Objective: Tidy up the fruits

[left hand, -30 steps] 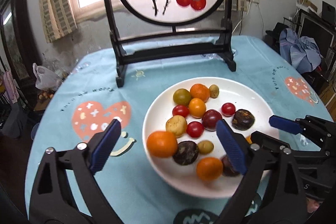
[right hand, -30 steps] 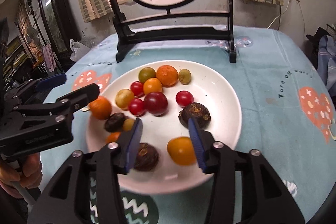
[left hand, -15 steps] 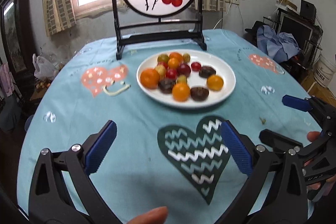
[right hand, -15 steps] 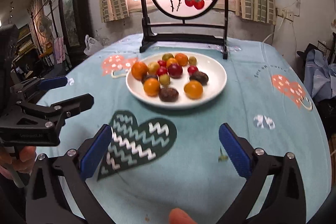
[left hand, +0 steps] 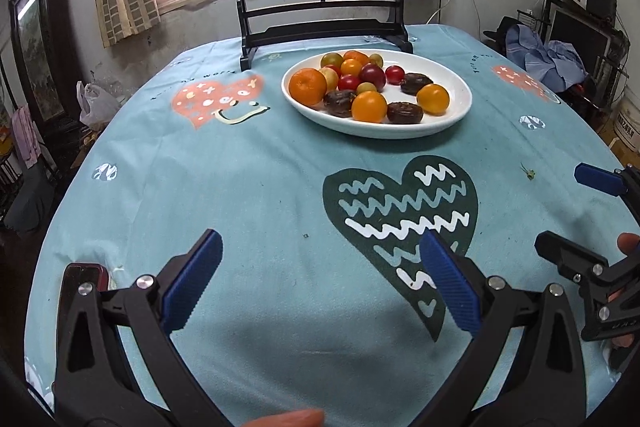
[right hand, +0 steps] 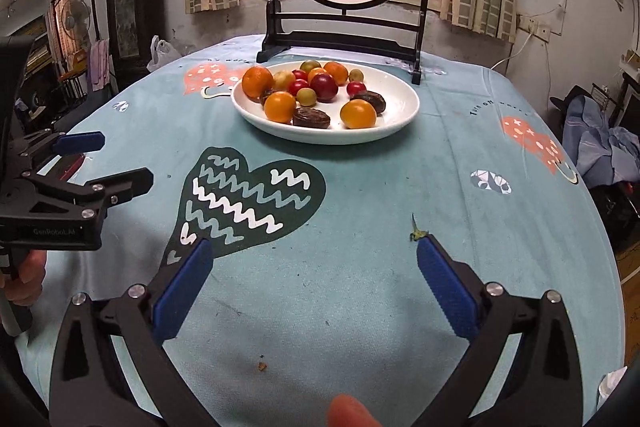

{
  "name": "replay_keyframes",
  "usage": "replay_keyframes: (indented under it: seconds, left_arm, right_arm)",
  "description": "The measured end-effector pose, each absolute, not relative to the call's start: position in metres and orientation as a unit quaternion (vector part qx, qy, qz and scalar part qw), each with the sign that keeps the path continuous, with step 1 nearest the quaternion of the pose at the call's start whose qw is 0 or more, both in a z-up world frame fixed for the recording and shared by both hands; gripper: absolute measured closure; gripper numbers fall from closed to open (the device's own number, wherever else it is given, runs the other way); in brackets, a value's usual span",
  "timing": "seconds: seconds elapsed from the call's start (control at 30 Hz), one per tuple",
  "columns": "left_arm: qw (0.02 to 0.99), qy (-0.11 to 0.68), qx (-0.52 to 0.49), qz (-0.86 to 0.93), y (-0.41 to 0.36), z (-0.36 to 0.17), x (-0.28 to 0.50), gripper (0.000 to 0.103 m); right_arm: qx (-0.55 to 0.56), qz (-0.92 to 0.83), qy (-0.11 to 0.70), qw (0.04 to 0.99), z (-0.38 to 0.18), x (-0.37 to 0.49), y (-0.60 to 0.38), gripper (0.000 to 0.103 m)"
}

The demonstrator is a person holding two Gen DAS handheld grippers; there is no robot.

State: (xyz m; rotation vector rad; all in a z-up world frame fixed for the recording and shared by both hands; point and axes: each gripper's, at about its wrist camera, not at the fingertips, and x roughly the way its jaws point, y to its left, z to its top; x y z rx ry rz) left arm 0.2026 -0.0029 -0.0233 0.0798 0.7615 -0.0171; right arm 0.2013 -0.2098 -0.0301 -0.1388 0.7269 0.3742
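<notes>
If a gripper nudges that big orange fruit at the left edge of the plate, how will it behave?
The big orange fruit looks round, so it probably rolls. It sits near the white plate rim, which may stop it. Its skin looks smooth, possibly slippery.

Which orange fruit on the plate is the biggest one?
The mandarin at the left edge of the white plate. It is bigger and deeper orange than the other round orange fruits, and it sits apart at the rim.
</notes>
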Motion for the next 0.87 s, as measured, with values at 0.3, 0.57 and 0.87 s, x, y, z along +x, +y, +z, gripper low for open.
replay_keyframes:
  seconds: [0.3, 0.57, 0.87]
  left_arm:
    - [0.928, 0.37, 0.045, -0.007, -0.0044, -0.0232, 0.2013, 0.002]
    - [0.931, 0.362, 0.05, 0.0, -0.005, -0.0231, 0.2001, 0.002]
    - [0.929, 0.366, 0.057, 0.004, -0.0063, -0.026, 0.2008, 0.002]
  right_arm:
    - [-0.057, 0.178, 0.354, 0.916, -0.0297, 0.2006, -0.2144, 0.001]
    - [-0.051, 0.175, 0.355, 0.917, -0.0301, 0.201, -0.2167, 0.001]
    - [-0.044, 0.173, 0.361, 0.915, -0.0307, 0.2024, -0.2198, 0.001]
